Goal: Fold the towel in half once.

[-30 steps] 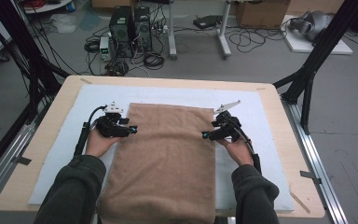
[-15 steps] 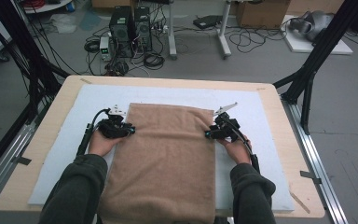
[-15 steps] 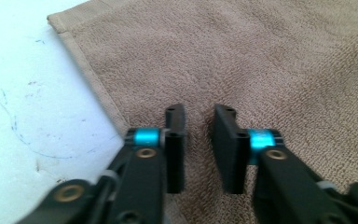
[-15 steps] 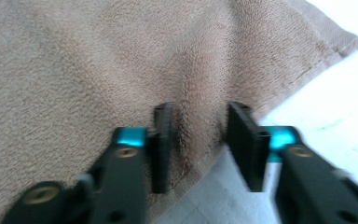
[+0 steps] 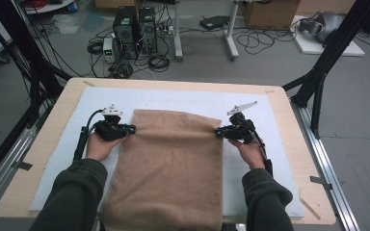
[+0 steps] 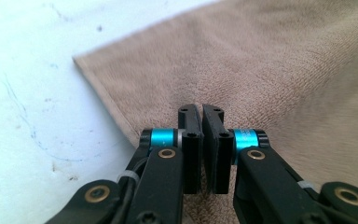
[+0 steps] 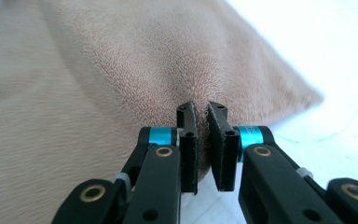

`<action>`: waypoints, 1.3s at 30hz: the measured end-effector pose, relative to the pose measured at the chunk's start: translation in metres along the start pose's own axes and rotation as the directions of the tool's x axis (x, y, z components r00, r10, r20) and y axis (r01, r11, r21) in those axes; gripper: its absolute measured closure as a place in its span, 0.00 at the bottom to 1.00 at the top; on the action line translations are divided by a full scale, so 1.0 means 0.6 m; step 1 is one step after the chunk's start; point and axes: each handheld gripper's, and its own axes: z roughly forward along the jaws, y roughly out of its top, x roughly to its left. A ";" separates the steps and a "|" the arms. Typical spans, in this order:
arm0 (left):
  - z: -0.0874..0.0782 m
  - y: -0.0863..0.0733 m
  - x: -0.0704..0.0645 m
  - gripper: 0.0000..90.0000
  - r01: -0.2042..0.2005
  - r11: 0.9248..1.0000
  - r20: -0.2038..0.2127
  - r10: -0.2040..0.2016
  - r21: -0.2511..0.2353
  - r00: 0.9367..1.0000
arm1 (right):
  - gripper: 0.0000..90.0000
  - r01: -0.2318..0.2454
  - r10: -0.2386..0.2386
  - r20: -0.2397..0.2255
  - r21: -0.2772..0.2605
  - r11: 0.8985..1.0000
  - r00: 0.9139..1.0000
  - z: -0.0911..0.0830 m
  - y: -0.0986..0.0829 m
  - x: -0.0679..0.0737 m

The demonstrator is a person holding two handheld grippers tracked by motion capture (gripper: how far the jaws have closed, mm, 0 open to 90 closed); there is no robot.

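A brown towel lies flat on the tabletop; left claw and right claw each clamp its opposite side edges near the far corners.

A wooden table topped with a white mat stands on grey floor; computer towers, tangled cables and black frame struts surround it.

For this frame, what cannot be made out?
- Near end of the towel: high view, it hangs over the table edge and is cut off by the picture's bottom.
- Towel edge inside the left gripper and right gripper: gripper views, the fingers cover it.
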 end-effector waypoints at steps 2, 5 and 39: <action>-0.023 0.001 -0.012 0.96 -0.020 1.000 0.007 0.020 -0.021 1.000 | 0.93 0.016 -0.016 -0.025 -0.013 1.000 1.000 -0.021 0.003 0.013; -0.057 -0.011 -0.039 0.96 -0.072 0.997 0.022 0.072 -0.035 0.997 | 0.92 0.053 -0.054 -0.069 -0.027 0.998 0.996 -0.051 -0.005 0.041; 0.003 -0.068 -0.029 0.63 -0.036 0.993 -0.026 0.039 0.109 0.999 | 0.59 0.021 -0.025 0.034 0.110 0.994 0.999 0.018 -0.075 0.061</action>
